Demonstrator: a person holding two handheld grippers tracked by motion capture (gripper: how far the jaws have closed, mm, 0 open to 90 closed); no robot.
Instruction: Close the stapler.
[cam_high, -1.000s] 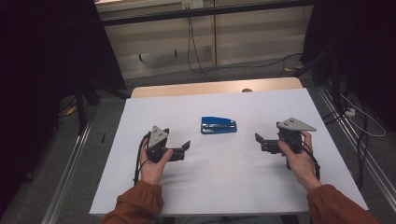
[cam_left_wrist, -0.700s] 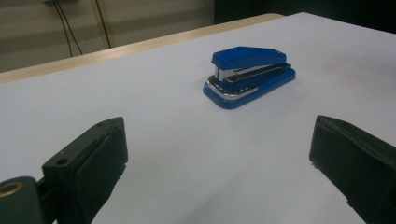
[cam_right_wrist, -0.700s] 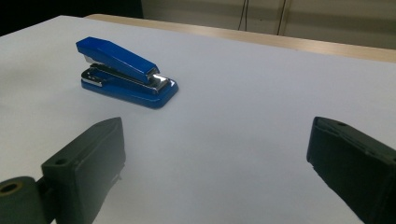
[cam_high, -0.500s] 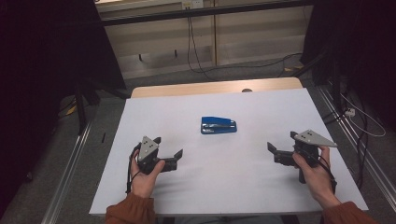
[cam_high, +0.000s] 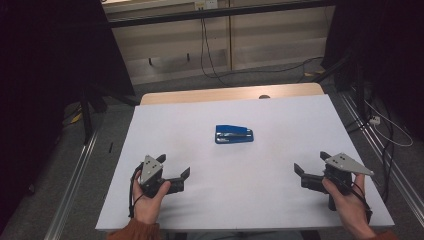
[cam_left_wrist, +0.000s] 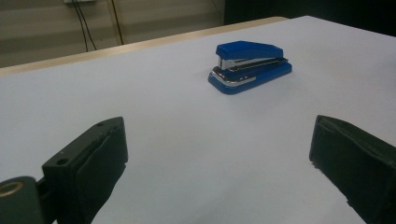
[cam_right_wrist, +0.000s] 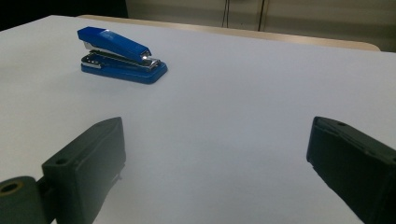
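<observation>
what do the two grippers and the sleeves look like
Both are black handheld tools with two blocky black jaws. The left gripper and the right gripper each carry a grey three-cornered plate on top, and a black cable loops by each wrist. The sleeves are rust orange.

Blue stapler (cam_right_wrist: 122, 56) lies beyond wide-apart jaws on white table (cam_right_wrist: 243, 93).

A white-topped table (cam_high: 260, 200) with a bare wooden strip along its far edge carries one blue stapler (cam_high: 233, 134), lying flat, nearer that wooden strip than the near edge.
</observation>
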